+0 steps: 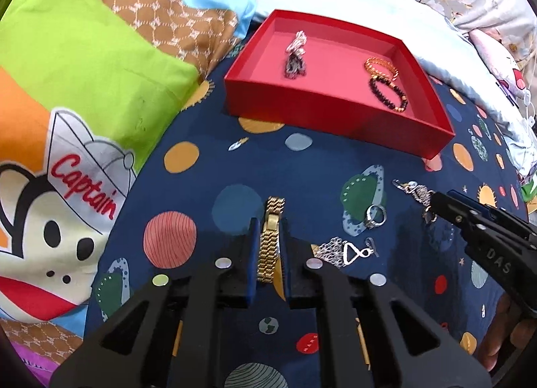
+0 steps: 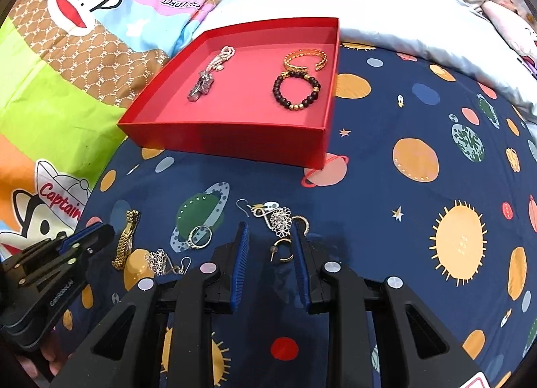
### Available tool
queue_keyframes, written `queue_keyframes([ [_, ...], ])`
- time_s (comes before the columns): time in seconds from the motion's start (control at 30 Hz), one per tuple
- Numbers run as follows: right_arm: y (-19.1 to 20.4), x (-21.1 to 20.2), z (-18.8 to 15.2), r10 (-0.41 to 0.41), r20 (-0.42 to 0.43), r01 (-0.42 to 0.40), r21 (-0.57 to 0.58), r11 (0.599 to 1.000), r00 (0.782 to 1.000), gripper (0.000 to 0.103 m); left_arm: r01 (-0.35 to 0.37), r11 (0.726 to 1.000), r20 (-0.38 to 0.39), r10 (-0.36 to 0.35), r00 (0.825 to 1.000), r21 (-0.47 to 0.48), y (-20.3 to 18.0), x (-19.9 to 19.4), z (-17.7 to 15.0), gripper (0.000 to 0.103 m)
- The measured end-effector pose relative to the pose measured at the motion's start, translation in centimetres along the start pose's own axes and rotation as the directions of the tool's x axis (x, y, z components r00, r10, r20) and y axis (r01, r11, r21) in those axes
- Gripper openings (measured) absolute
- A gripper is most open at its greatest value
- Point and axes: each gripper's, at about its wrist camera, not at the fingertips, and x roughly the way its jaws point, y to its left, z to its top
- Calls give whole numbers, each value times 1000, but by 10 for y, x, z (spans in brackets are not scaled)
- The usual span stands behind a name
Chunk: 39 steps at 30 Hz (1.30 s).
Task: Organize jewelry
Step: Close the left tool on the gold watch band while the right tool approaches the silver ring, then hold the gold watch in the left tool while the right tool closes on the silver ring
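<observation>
Left claw (image 1: 270, 220): nearly closed on a gold watch (image 1: 270, 240), pads against both of its sides. Watch long axis in line with the fingers, far end poking past the tips toward the red box (image 1: 335, 119). Seen from the right wrist, same watch (image 2: 126, 240) standing steeply beside that claw's tip, just above the planet-print bed cover (image 2: 402, 220).

Far left: a cartoon quilt (image 1: 84, 69), bunched up against the cover's edge and the box's left corner, so little room that way. Open cover between claw and box's near wall, with nothing lying on it.

Inside the box, three pieces: one beaded chain (image 2: 208, 76) at the left, lying lengthwise front to back; one gold bangle (image 2: 305, 57) at the far right; one dark bead bracelet (image 2: 297, 91) just in front of it, the two touching or nearly so. Bare floor between chain and bracelets.

Loose on the cover, near side of the box: one silver ring (image 2: 199, 237), two flower earrings (image 2: 157, 262) (image 2: 280, 218), and what look like two small gold hoops (image 2: 282, 252), the second partly behind a finger.

Right claw (image 2: 268, 227): partly open, gripping nothing, one hoop lying between its fingers and one flower earring just past the tips.

Right of that: wide bare cover, then a pale sheet (image 2: 402, 35) along the far edge.
</observation>
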Motion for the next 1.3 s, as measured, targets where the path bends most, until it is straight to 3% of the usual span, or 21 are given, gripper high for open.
queue_keyframes([
  [0.07, -1, 0, -2, 0, -2, 0, 2, 1000, 1000, 25, 9, 1000, -15, -9, 1000, -8, 3, 4, -1, 11],
  [0.13, -2, -1, -5, -1, -5, 1, 10, 1000, 1000, 25, 25, 999, -33, -26, 999, -27, 6, 9, -3, 21],
  [0.2, -4, -2, -8, -2, -9, 3, 19, 1000, 1000, 25, 13, 999, -31, -14, 999, -35, 7, 11, -3, 41],
  [0.23, -5, -2, -10, -3, -11, 3, 23, 1000, 1000, 25, 3, 999, -23, -4, 1000, -36, 7, 12, -3, 42],
  [0.47, -8, -4, -13, -8, -12, 8, 33, 999, 1000, 25, -21, 1000, -18, 21, 1000, 4, 0, 25, -4, 42],
  [0.53, -9, -5, -12, -7, -12, 8, 34, 999, 1000, 25, -19, 1000, -11, 19, 1000, 15, -2, 25, -6, 33],
  [0.57, -9, -5, -12, -7, -11, 8, 34, 999, 1000, 25, -16, 1000, -7, 17, 1000, 22, -2, 25, -6, 24],
  [0.6, -10, -5, -12, -8, -11, 8, 34, 999, 1000, 25, -13, 1000, -6, 14, 1000, 26, -2, 24, -6, 23],
  [1.3, -4, 9, 6, -8, -8, 8, 0, 1000, 1000, 25, 83, 996, 31, -83, 996, 22, -8, -8, 6, 22],
])
